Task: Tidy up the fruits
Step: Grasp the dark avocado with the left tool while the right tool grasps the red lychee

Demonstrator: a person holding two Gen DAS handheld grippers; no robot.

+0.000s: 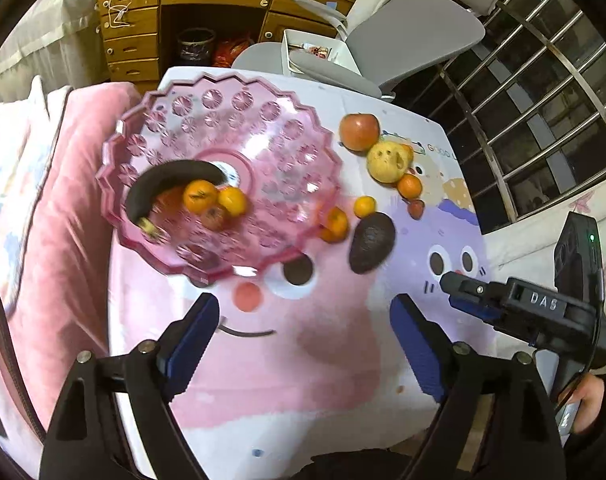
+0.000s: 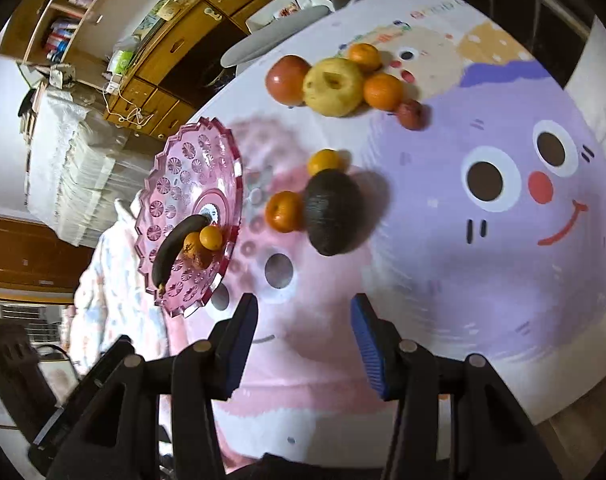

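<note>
Sorting is partly done: a blackened banana [image 1: 171, 184] and a few small oranges [image 1: 213, 200] are already gathered in the pink dish [image 1: 223, 112], which is set at the table's [image 1: 303, 360] left edge, presumably as the collecting place. Still loose on the table are an avocado [image 1: 371, 244] just beside the dish's rim with small oranges beside it, and, nearer the far edge, an apple [image 1: 359, 132], a pitted yellow fruit [image 1: 387, 162] and more oranges in a touching row. The left claw [image 1: 305, 340] is held wide apart and empty over the near edge. The right claw [image 2: 305, 344] is parted less, nothing between its pads, and is pointed toward the avocado, probably the next pick.
</note>
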